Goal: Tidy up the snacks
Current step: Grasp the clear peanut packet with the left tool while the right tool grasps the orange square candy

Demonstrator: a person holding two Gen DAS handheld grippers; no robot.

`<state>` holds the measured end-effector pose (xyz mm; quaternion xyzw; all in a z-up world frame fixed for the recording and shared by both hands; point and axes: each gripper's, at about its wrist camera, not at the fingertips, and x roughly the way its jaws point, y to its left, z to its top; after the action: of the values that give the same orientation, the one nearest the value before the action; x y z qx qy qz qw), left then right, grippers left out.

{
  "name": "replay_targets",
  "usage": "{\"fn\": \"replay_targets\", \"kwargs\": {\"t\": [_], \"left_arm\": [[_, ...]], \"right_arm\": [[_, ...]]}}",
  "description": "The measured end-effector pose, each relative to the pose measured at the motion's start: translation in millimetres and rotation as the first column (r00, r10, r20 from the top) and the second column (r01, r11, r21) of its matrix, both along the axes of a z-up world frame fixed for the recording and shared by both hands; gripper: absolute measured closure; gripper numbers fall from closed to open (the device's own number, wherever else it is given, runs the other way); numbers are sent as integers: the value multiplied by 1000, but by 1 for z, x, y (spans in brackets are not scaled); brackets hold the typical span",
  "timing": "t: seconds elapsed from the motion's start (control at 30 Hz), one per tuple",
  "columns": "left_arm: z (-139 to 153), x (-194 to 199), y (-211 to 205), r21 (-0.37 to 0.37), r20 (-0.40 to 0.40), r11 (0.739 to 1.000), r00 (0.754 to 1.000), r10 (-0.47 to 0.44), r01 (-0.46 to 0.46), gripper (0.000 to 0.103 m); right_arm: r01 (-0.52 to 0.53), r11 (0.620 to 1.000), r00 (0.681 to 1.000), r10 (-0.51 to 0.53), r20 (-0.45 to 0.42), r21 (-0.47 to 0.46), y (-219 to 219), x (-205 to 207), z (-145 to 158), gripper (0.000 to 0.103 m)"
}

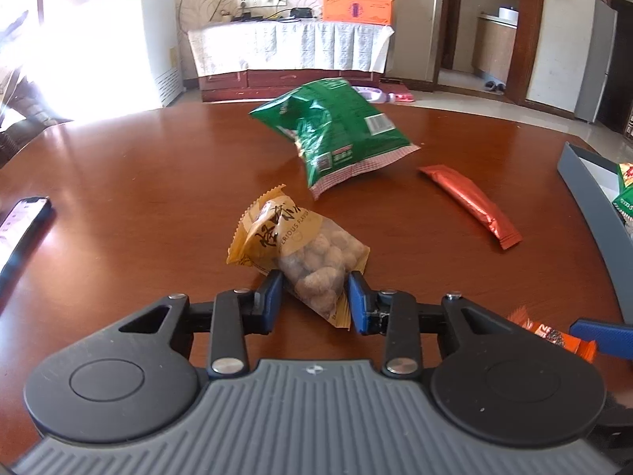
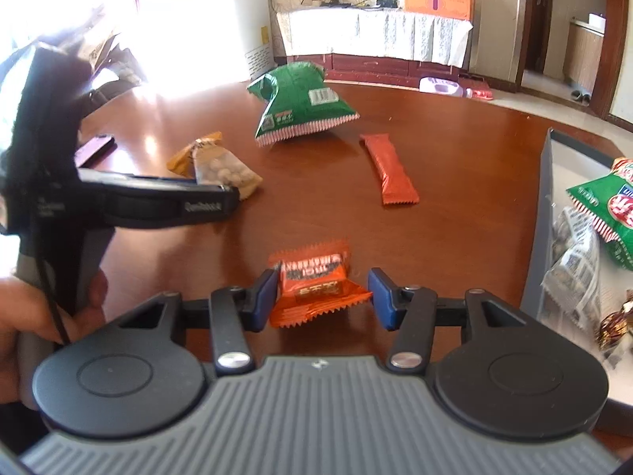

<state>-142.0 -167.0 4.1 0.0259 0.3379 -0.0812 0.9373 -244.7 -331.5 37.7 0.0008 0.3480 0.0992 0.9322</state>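
Between the left gripper (image 1: 316, 297) pads sits the yellow nut bag (image 1: 300, 253) – squeezed tight; right gripper (image 2: 322, 297) hangs loose around the orange packet (image 2: 312, 289) – only its left pad touching.

Home living room, cloth-draped TV cabinet (image 1: 290, 45), wall sockets (image 1: 261, 0), polished wooden table (image 1: 138, 182), kitchen doorway (image 1: 482, 35)

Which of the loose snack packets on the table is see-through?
The yellow packet between the left gripper's fingers: its clear window shows round balls inside. The green, red and orange packets are opaque.
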Motion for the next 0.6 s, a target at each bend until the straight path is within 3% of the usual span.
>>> {"fn": "replay_targets", "kwargs": {"t": [0.17,0.23,0.47,0.53,0.57,0.6], "left_arm": [[2,4,-8,-19,5,1000,1000,-17,18,67],[3,5,-11,-15,8,1000,1000,-26,26,68],[3,7,-10,-2,-15,999,999,-32,32,67],[3,7,-8,6,-27,998,998,-62,62,64],[2,7,-6,11,-32,998,997,-65,65,63],[2,7,-5,13,-34,998,997,-62,63,59]], "right_arm": [[13,1000,1000,-13,21,-4,-1,-2,7,51],[16,1000,999,-16,34,-5,-2,-3,11,64],[0,1000,1000,0,-14,-1,-2,1,4,64],[6,1000,1000,-6,-16,2,-3,0,4,55],[3,1000,1000,-3,-22,4,-3,0,3,41],[-2,1000,1000,2,-24,8,-3,-1,2,34]]}}
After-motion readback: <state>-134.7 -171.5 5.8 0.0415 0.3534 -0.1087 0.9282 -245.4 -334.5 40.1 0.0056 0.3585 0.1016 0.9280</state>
